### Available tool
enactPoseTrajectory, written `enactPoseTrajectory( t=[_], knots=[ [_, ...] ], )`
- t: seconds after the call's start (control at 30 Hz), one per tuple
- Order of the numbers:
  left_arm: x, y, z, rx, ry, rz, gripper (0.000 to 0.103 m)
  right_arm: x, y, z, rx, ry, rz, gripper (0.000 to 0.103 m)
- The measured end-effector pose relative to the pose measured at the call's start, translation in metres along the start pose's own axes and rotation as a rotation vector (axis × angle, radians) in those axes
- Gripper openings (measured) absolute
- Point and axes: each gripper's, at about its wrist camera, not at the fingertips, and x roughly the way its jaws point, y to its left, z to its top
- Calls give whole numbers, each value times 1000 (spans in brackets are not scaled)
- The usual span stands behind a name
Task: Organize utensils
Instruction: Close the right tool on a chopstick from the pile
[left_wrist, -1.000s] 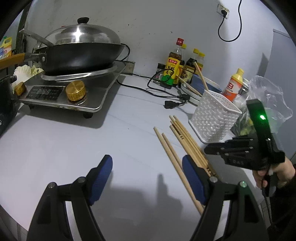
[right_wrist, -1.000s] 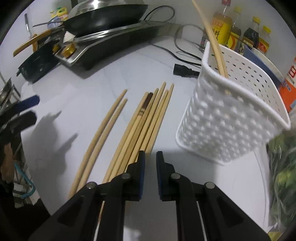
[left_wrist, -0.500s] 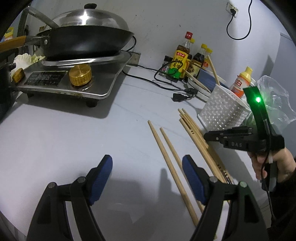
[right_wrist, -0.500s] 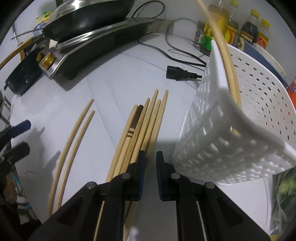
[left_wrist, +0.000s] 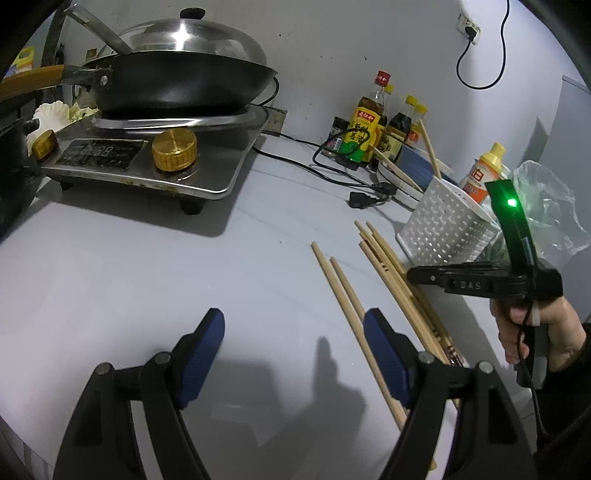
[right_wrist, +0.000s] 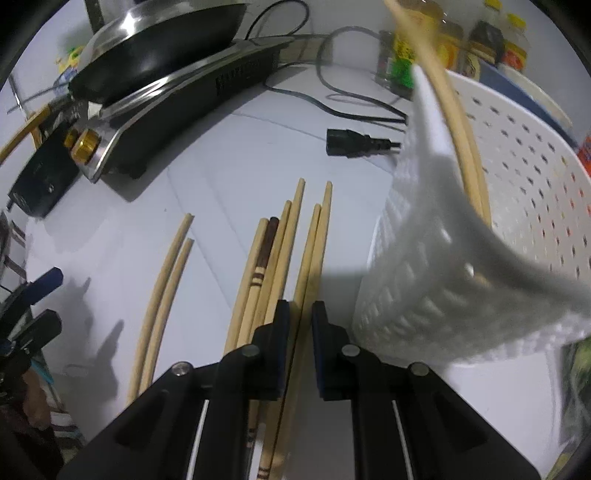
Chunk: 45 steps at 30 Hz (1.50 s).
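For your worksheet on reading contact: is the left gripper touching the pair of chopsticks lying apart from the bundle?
Apart. The left wrist view shows the left gripper open above the counter, with the pair of chopsticks running behind one pad, not pressed by it.

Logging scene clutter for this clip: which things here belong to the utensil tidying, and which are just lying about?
Belongs to the job:
loose chopsticks
white basket, some chopsticks already inside

Just lying about:
wok
cooker
sauce bottles
power plug
plastic bag
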Motion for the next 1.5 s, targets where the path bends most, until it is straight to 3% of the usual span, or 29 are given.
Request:
enactPoseTrajectory(
  t=[0.7, 1.03, 1.5],
  knots=[
    [-13, 10, -4, -34, -27, -34, 78, 1, 15, 2, -6, -15, -101, 12],
    [-12, 10, -2, -33, -31, -47, 78, -20, 13, -8, 7, -23, -63, 6],
    [-8, 18, -3, -45, -25, -53, 78, 1, 15, -2, -24, 25, -126, 6]
  ],
)
